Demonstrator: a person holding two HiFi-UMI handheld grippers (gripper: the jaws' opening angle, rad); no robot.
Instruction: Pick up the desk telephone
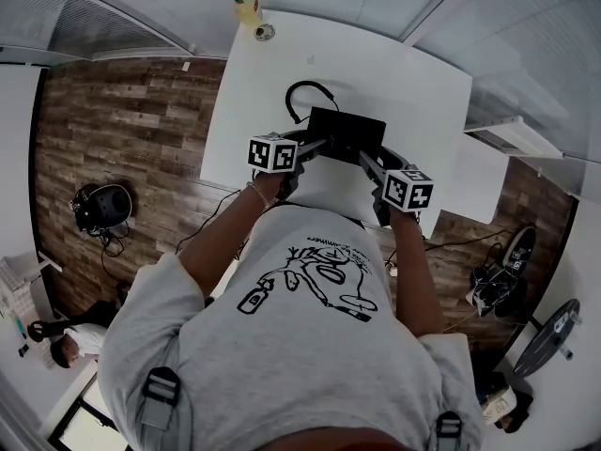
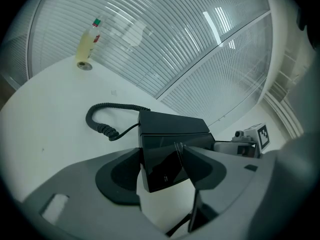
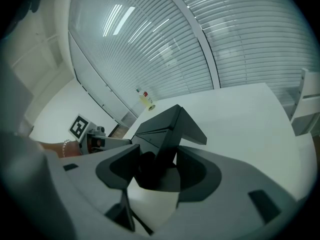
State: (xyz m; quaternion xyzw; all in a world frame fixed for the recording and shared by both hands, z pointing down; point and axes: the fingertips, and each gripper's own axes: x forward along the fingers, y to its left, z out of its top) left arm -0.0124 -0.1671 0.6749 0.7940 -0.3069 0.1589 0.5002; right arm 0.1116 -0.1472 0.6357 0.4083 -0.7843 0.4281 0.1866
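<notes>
Both forearms reach forward from the person's chest toward 12 o'clock and converge, so that the two tools meet the black desk telephone [image 1: 346, 132] from either end. The left forearm [image 1: 230, 228], with a bracelet [image 1: 258, 194] at the wrist, angles in from 7 o'clock. The right forearm [image 1: 411, 261] runs almost straight up from 6 o'clock.

The left tool [image 1: 315, 147] has its jaws pinched on the telephone's left end, with the dark casing filling the gap between them in the left gripper view. The right tool [image 1: 368, 163] has its jaws clamped on the right end, where the body shows as a tilted wedge between the pads in the right gripper view.

The telephone is over the near part of the white table [image 1: 413, 83], just beyond its near edge. Whether it rests on the surface or is clear of it I cannot tell. Its coiled cord [image 1: 302, 92] loops out toward 11 o'clock and lies on the table. A bottle [image 1: 246, 6] stands at the far left corner, well apart from the telephone.
</notes>
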